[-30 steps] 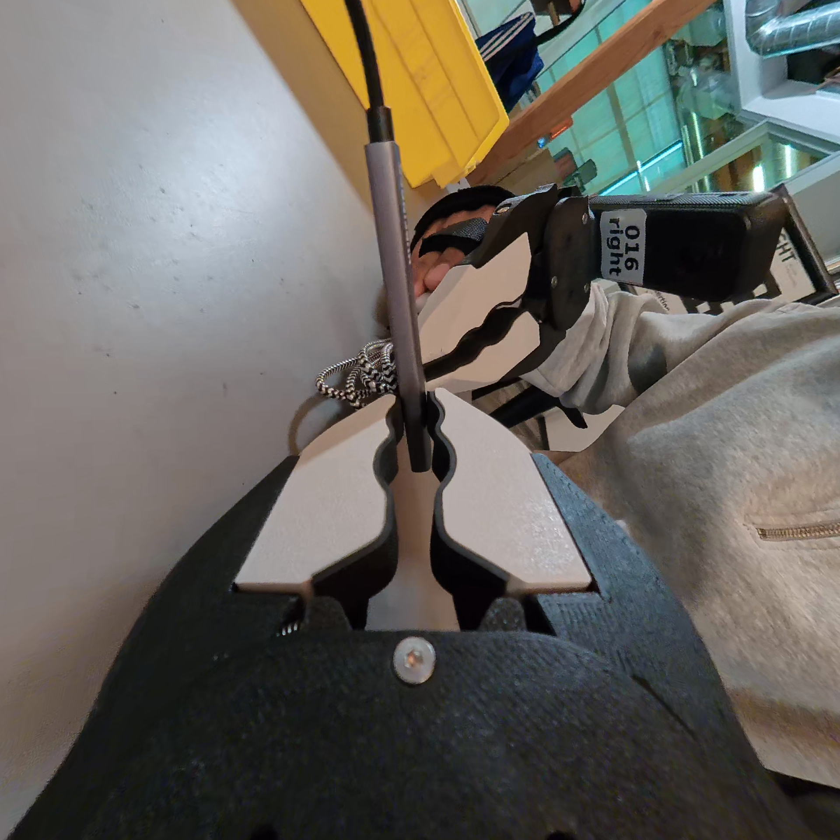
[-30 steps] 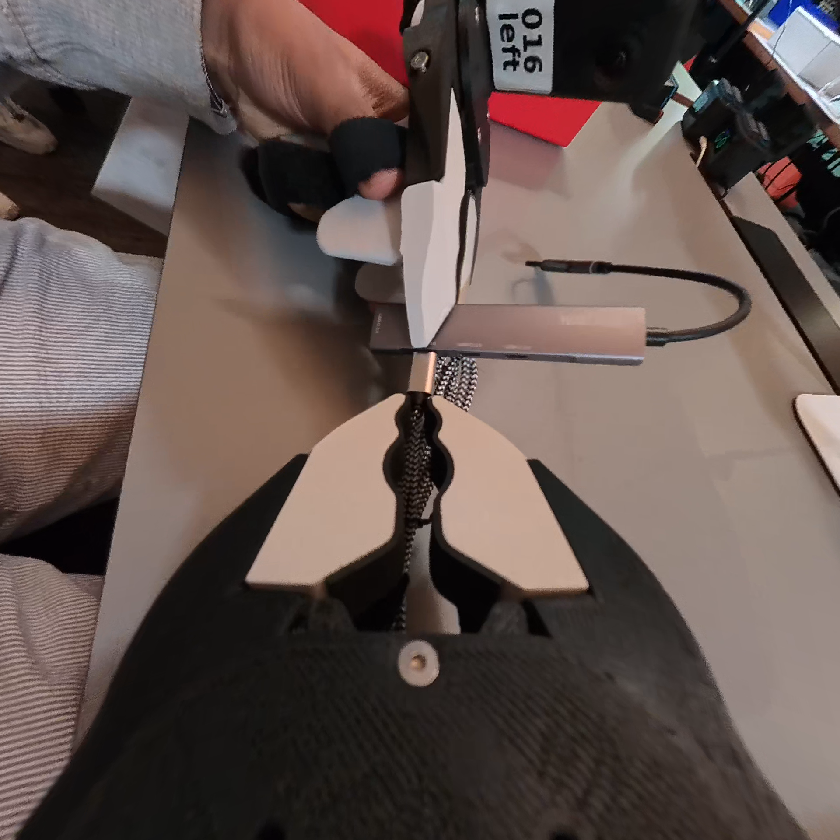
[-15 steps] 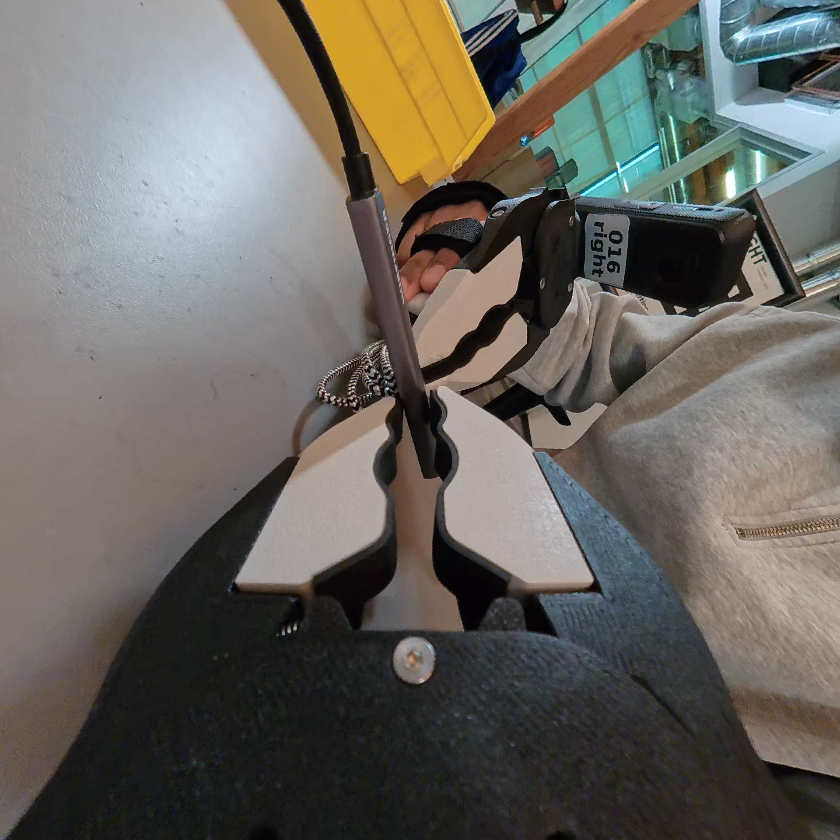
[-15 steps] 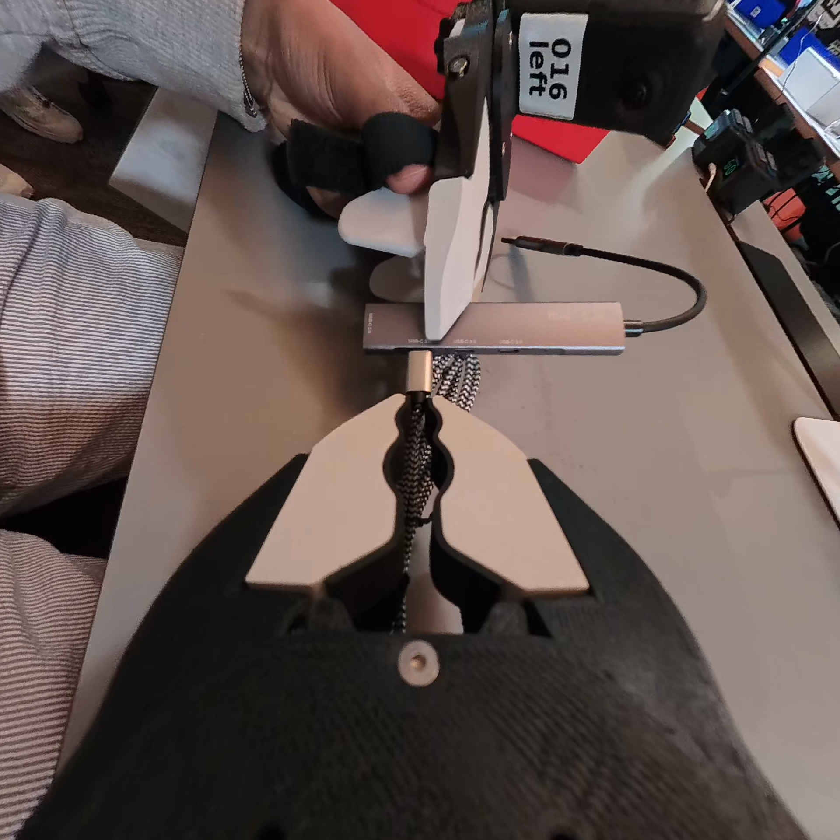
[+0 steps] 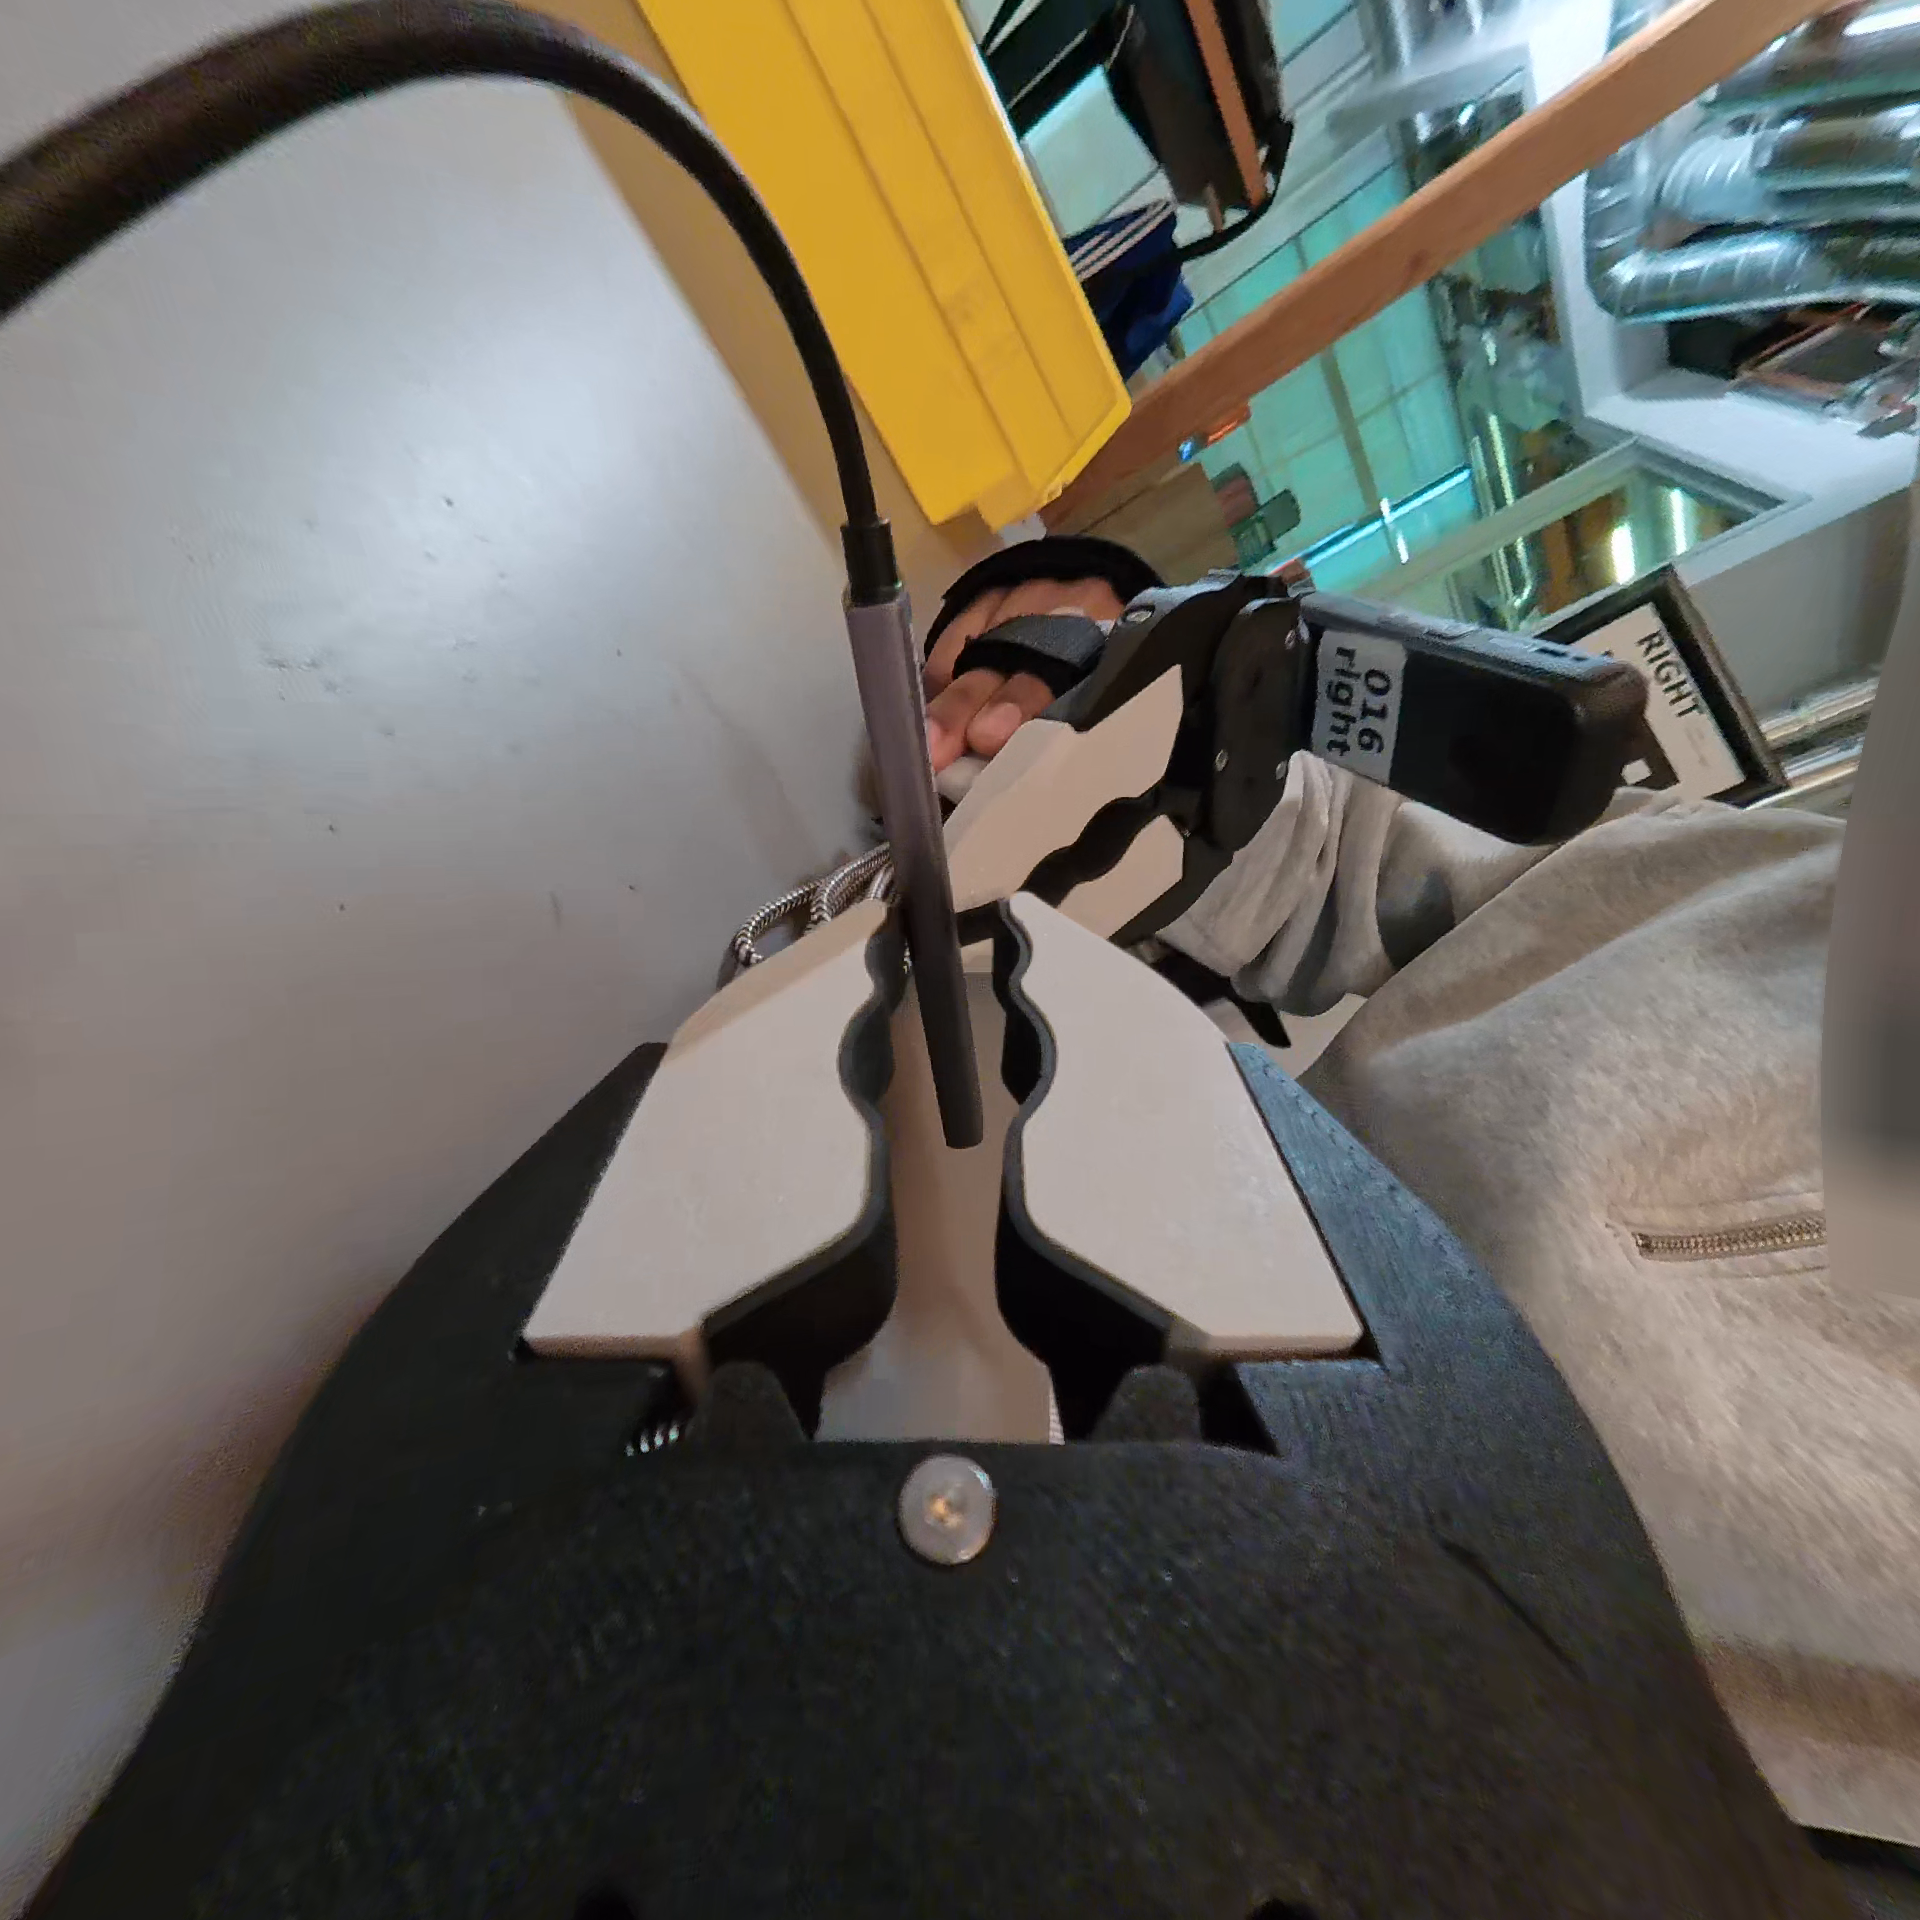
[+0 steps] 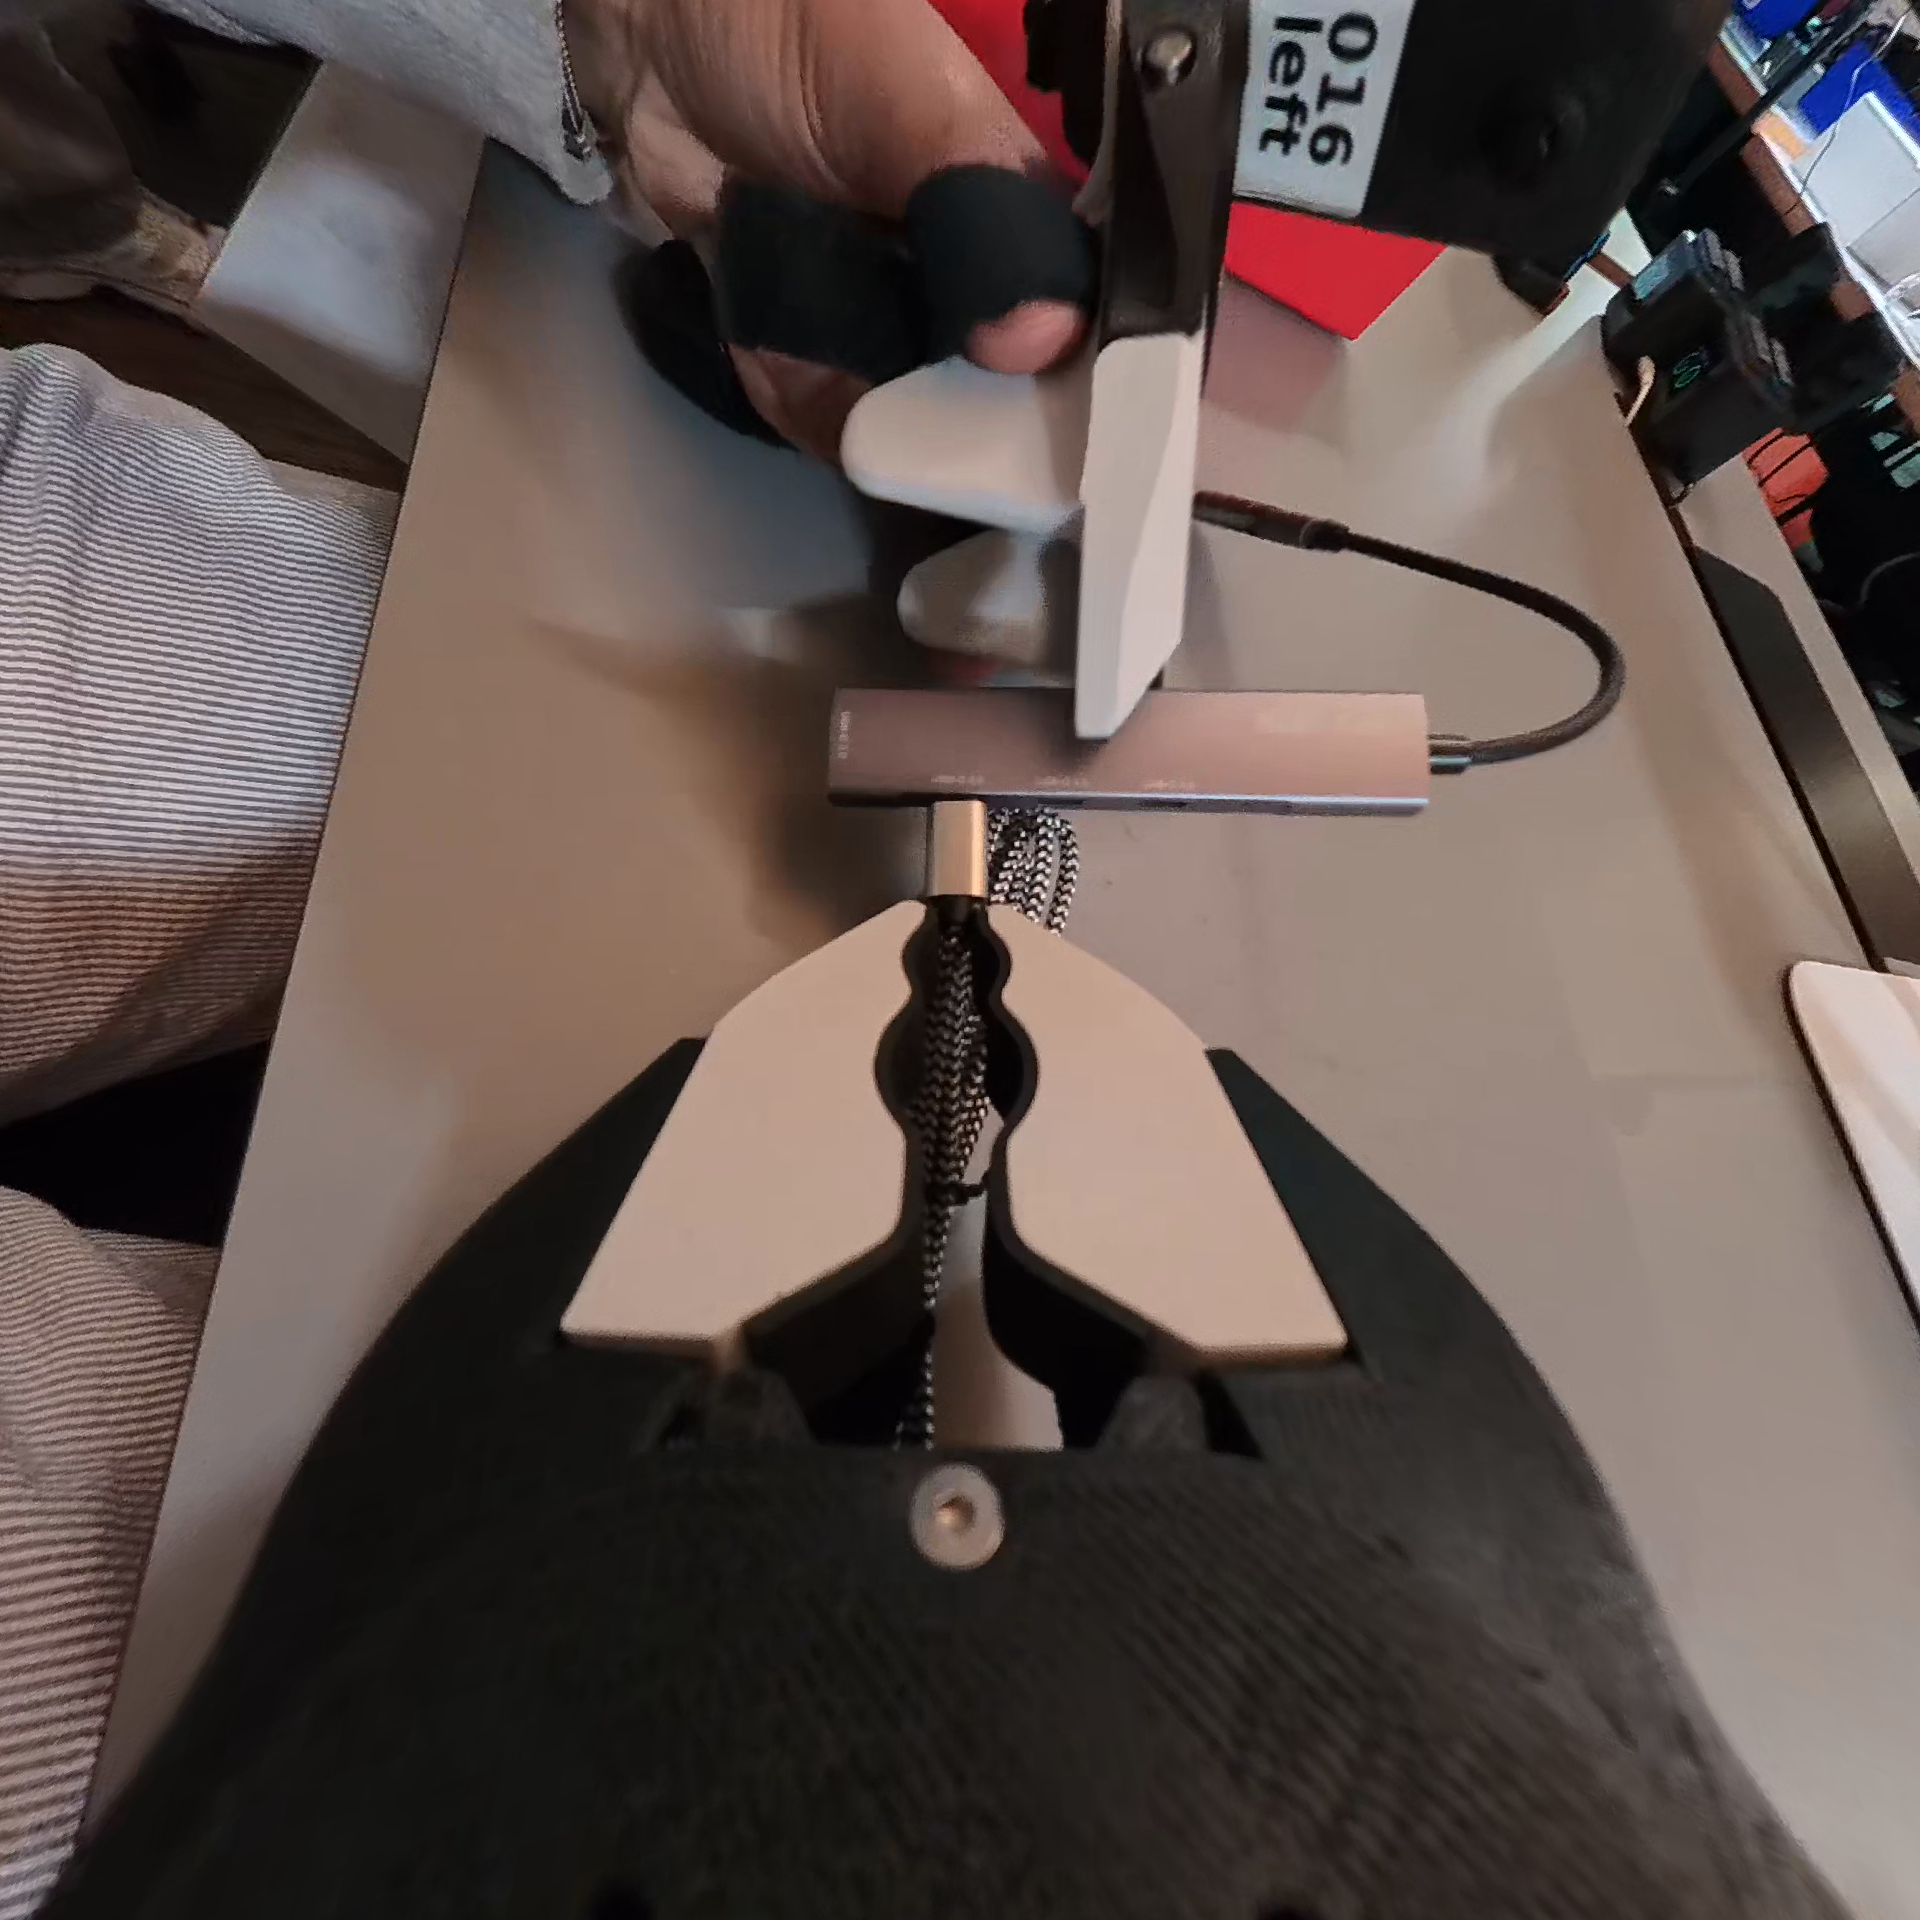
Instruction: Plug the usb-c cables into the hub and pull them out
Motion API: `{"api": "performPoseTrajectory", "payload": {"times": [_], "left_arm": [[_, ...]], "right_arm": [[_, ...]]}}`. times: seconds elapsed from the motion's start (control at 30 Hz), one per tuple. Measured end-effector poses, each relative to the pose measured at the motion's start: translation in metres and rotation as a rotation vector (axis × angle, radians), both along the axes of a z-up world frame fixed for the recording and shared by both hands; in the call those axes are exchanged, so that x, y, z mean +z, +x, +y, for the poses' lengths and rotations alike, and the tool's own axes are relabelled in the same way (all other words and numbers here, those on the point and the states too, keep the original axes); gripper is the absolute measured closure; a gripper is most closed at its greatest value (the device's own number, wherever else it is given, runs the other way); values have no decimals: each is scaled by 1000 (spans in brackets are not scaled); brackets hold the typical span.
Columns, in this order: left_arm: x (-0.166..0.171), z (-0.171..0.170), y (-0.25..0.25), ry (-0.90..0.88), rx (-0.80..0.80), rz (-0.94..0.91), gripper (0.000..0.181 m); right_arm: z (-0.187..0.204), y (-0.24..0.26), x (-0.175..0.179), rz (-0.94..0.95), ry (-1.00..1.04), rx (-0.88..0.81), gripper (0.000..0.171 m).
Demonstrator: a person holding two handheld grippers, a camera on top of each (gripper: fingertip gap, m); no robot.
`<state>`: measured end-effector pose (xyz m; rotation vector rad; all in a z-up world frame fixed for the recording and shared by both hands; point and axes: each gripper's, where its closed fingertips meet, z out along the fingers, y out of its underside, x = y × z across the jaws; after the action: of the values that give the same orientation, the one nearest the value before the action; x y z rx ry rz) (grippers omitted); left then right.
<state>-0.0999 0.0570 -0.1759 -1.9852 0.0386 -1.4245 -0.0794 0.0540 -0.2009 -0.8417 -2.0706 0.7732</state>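
Note:
The grey USB hub [image 6: 1247, 738] lies flat on the table, its black cable [image 6: 1558, 644] curving off to the right. A silver USB-C plug [image 6: 958, 847] sits in the hub's leftmost front port. My right gripper [image 6: 961, 920] is shut on the braided cable [image 6: 951, 1060] just behind that plug. In the left wrist view the hub [image 5: 904, 790] stands edge-on between the fingers of my left gripper [image 5: 945, 914], which is open with a gap on the right side. The right gripper [image 5: 1049, 821] shows behind the hub. The left gripper's finger [image 6: 1132, 623] hangs over the hub's top.
A yellow bin [image 5: 935, 260] and a red box [image 6: 1330, 270] stand at the table's far side. A black device [image 6: 1714, 353] sits at the back right, and a white board [image 6: 1860, 1091] at the right edge. The person's legs are at the left. The tips of both grippers are at nearly the same place.
My left gripper's jaws have parted around the hub. The hub has come down from a tilt to lie flat on the table. The right gripper still holds the plugged-in cable.

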Motion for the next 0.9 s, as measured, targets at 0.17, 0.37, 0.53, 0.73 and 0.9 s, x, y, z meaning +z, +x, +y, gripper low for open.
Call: {"api": "performPoseTrajectory", "payload": {"times": [0.17, 0.37, 0.53, 0.73, 0.9], "left_arm": [[-4, -1, 2, -32, -18, 4, 174], [-3, -2, 2, -27, -21, 3, 174], [-2, -1, 1, -5, -3, 16, 174], [8, 1, -4, 52, 23, -18, 174], [3, 0, -1, 38, 4, 14, 174]], "right_arm": [[0, 0, 0, 7, 12, -1, 166], [1, -1, 0, 15, 18, -12, 166], [7, -4, 4, 49, 24, -58, 155], [15, -5, 24, 121, -111, -90, 146], [32, -3, 64, 251, -334, -143, 153]]}}
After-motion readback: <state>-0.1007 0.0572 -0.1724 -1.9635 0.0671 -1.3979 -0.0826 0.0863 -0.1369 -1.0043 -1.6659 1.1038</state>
